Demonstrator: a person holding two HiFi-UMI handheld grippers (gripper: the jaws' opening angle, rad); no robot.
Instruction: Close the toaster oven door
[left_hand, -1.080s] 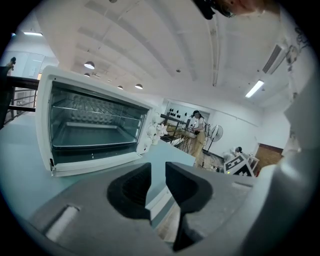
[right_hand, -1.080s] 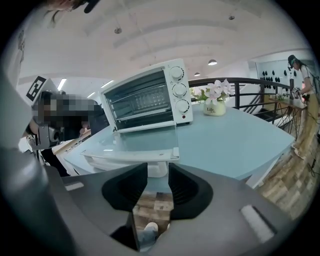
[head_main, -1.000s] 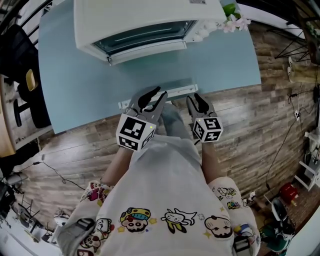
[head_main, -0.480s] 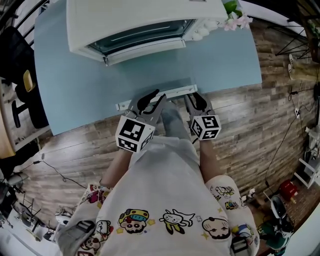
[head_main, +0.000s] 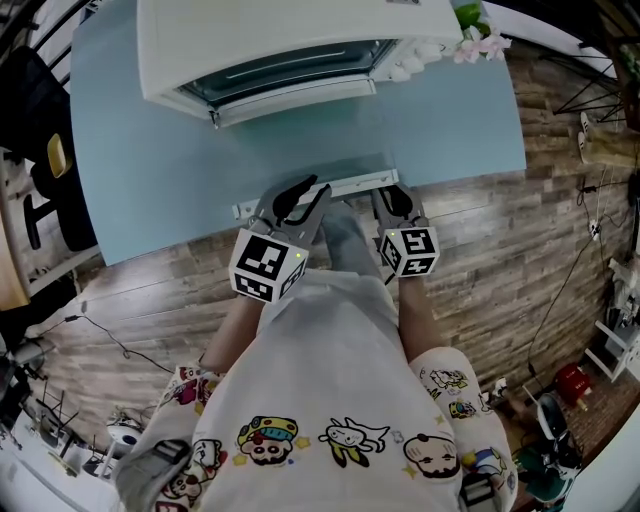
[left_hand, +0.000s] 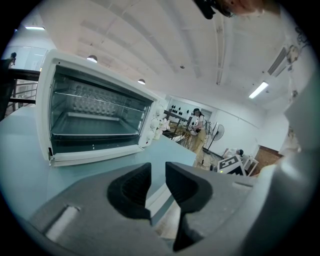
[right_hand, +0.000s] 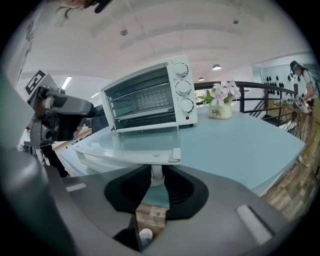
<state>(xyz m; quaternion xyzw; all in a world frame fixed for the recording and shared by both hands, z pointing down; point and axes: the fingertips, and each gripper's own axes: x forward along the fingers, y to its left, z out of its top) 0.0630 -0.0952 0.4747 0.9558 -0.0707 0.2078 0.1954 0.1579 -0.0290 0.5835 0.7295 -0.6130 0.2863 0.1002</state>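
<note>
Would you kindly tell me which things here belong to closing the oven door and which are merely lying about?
For the job:
toaster oven
its open door
door handle

Merely about:
flower pot beside the oven
cable on the wooden floor
table, only the support

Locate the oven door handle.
Door handle: head view centre, by the table's front edge, one post between the right gripper's jaws, which have just been closing.

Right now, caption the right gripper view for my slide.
Right tongs, just closing, grip the handle of the open toaster oven door.
</note>
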